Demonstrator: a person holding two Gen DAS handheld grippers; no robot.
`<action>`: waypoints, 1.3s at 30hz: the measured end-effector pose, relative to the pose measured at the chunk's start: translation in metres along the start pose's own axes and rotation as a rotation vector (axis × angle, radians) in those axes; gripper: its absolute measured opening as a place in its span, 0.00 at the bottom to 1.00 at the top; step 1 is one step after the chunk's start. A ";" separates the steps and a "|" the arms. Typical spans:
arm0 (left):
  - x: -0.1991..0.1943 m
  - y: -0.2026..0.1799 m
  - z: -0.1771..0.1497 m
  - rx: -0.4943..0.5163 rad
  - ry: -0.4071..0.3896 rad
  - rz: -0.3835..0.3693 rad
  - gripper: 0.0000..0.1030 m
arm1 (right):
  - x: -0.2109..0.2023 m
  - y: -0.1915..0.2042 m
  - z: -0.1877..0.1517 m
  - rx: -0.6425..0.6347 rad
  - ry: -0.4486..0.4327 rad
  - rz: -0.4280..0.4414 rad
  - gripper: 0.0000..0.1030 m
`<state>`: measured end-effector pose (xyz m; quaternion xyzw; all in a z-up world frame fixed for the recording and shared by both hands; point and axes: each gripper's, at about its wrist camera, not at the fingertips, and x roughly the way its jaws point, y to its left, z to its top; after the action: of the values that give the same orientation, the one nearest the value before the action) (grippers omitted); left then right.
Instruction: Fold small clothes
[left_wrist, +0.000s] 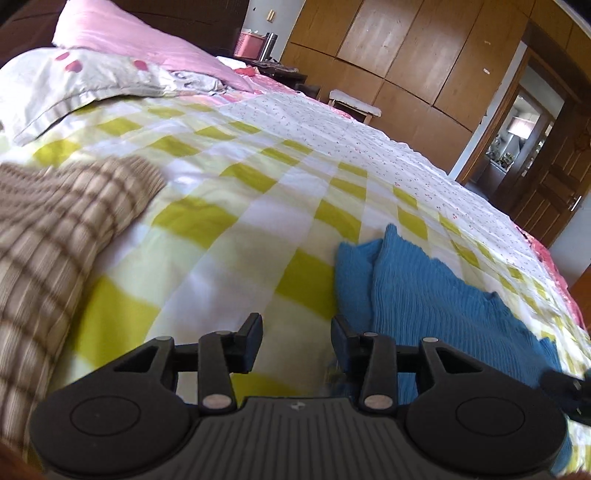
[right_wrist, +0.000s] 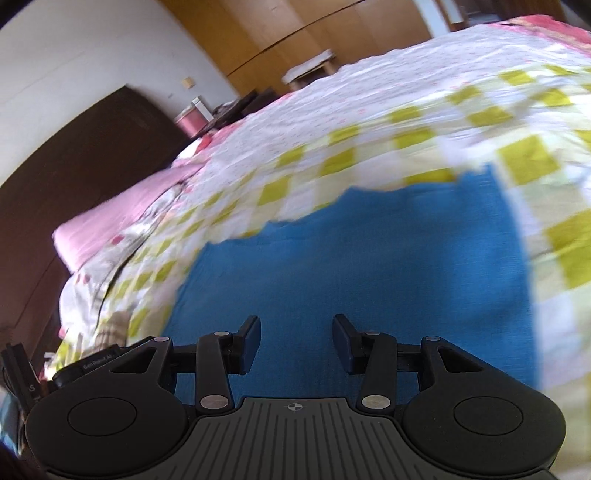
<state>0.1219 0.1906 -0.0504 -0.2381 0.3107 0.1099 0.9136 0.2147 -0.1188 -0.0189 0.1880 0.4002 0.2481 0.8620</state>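
A blue knitted garment (left_wrist: 424, 291) lies on the checked bedspread (left_wrist: 229, 206), partly folded over itself. My left gripper (left_wrist: 297, 341) is open and empty, low over the bedspread just left of the garment's edge. In the right wrist view the blue garment (right_wrist: 369, 266) fills the middle, spread flat. My right gripper (right_wrist: 297, 341) is open and empty, hovering over the garment's near part. The right gripper's edge shows at the far right of the left wrist view (left_wrist: 569, 391).
A brown checked garment (left_wrist: 55, 229) lies at the left on the bed. Pillows (left_wrist: 92, 74) and a pink quilt (left_wrist: 125, 40) lie by the dark headboard (right_wrist: 74, 155). Wooden wardrobes (left_wrist: 406, 55), a small stool (left_wrist: 354, 103) and a doorway (left_wrist: 517, 133) stand beyond the bed.
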 end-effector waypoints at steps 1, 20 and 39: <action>-0.003 0.003 -0.006 -0.002 0.006 -0.003 0.45 | 0.009 0.012 -0.002 -0.019 0.020 0.020 0.42; -0.014 0.021 -0.011 0.036 0.027 -0.133 0.47 | 0.146 0.150 0.004 -0.268 0.115 -0.154 0.09; -0.002 0.009 -0.017 0.091 0.068 -0.146 0.51 | 0.144 0.146 0.005 -0.146 0.182 0.059 0.13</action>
<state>0.1082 0.1892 -0.0641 -0.2221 0.3282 0.0208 0.9179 0.2579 0.0813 -0.0256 0.1129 0.4520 0.3178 0.8258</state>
